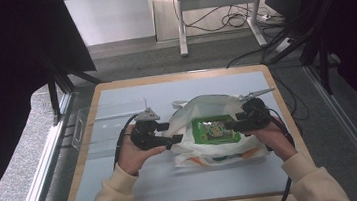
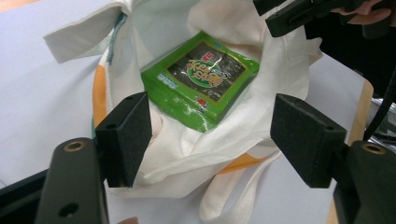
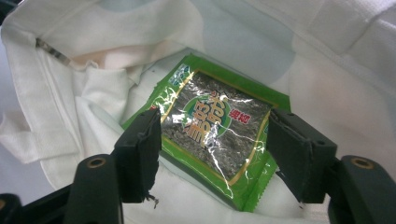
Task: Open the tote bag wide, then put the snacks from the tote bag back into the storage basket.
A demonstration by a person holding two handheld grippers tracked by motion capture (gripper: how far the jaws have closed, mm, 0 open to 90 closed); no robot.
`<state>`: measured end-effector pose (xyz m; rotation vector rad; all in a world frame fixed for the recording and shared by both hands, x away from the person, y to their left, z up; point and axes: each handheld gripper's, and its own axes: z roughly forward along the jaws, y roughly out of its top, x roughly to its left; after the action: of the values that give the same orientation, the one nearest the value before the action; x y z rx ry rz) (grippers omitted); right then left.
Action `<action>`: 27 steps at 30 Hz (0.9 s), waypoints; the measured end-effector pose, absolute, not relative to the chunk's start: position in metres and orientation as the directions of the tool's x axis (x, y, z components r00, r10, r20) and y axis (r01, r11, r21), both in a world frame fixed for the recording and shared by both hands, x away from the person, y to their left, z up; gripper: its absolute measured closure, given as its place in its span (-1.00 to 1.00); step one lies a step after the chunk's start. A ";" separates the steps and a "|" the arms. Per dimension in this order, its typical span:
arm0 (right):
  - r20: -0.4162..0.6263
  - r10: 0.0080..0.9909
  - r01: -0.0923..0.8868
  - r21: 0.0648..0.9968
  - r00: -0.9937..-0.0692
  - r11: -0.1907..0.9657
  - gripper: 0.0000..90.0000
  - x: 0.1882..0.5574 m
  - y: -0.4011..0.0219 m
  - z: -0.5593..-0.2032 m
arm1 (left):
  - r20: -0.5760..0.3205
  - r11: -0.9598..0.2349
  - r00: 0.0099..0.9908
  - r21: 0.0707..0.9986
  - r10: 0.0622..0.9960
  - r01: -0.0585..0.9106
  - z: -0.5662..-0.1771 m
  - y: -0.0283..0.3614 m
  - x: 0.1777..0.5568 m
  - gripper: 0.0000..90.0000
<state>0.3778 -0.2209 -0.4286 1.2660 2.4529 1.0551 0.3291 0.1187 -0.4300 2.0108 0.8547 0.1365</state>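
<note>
While both my grippers hang over the bag, their jaws stand wide with nothing pinched: the left gripper (image 1: pixel 170 140) sits at the bag's left edge, the right gripper (image 1: pixel 233 125) at its right, black blocky pads clear of the cloth. The white cloth tote bag (image 1: pixel 188 113) is soft and crumpled, lying flat with its mouth spread open, an orange patch (image 2: pixel 99 91) on its outer side and a strap (image 2: pixel 81 37) trailing off. Inside lies the green seaweed packet (image 1: pixel 213 130), a flat rectangle of glossy crinkled film with a dark window of seaweed and printed lettering, resting on the bag's inner cloth, touched by neither gripper. The bag lies on a pale blue mat (image 1: pixel 125 186) over a wooden table (image 1: pixel 91 155). A clear plastic bin (image 1: pixel 99 120) sits at the left of the mat. Beyond the table, grey carpet, a white desk frame (image 1: pixel 217 11) and loose cables.
</note>
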 end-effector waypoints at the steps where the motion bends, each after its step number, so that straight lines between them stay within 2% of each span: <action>1: 0.151 0.773 0.640 0.667 -0.617 0.381 -0.23 0.377 -0.221 -0.429 | -0.228 -0.338 0.753 0.787 0.618 0.516 -0.430 0.119 0.329 -0.37; 17: 0.206 0.833 0.744 0.590 -0.513 0.313 -0.30 0.385 -0.211 -0.438 | -0.221 -0.363 0.758 0.774 0.613 0.519 -0.435 0.116 0.334 -0.40; 27: 0.180 0.864 0.789 0.524 -0.471 0.321 -0.29 0.401 -0.205 -0.450 | -0.203 -0.378 0.756 0.767 0.622 0.518 -0.438 0.112 0.334 -0.41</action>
<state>0.4013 -0.2048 -0.4501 1.5381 2.4428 0.8498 0.3337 0.1120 -0.4383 2.0576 0.8554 0.1480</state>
